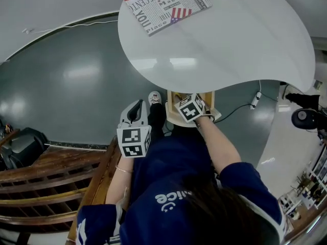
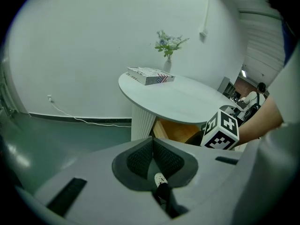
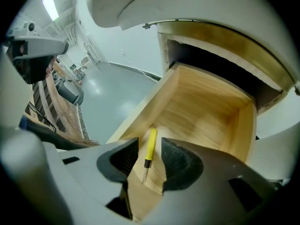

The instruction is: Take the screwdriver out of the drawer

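I am finding the drawer (image 3: 206, 102) lying open from above; the tabletop (image 3: 197, 3) is overhanging the drawer's back, crowding entry there.

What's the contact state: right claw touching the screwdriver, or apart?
Apart. The right gripper view shows the right claw open, with drawer wood visible between each pad and the yellow handle of the screwdriver.

White round table (image 2: 187, 102) ahead of the left claw (image 2: 153, 156) and overhanging the right claw (image 3: 150, 156), flag-printed book (image 2: 150, 75) flat near its far left edge, vase of flowers (image 2: 168, 48) just beyond the book, white cable (image 2: 79, 120) along the wall base, wooden bench (image 1: 46, 177) behind-left of the left claw
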Demonstrator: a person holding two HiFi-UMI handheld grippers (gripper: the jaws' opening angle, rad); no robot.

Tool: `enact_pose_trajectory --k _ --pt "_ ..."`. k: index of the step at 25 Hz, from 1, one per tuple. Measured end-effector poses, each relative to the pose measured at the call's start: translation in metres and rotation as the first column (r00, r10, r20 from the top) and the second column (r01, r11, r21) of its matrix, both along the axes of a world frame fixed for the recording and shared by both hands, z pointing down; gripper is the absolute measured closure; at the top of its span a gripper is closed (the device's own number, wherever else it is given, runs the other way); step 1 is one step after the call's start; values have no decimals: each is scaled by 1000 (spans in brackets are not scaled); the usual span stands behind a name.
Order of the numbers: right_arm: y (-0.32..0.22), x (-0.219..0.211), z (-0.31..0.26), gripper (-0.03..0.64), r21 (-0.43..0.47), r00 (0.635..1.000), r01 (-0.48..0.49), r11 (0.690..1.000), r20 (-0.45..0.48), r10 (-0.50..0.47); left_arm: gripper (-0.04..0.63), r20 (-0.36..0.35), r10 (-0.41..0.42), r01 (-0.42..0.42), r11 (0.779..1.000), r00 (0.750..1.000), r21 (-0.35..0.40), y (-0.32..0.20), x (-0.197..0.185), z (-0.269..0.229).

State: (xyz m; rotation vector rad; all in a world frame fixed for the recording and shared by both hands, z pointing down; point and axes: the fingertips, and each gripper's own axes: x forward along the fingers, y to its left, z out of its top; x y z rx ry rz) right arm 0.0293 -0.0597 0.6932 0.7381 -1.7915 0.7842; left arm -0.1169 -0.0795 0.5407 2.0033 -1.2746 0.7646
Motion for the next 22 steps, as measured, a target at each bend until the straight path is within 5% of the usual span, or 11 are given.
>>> enact_pose_trajectory --k 22 --pt "25 4 50 453 -93 982 179 979 -36 -183 591 62 -30 33 998 998 -49 35 9 10"
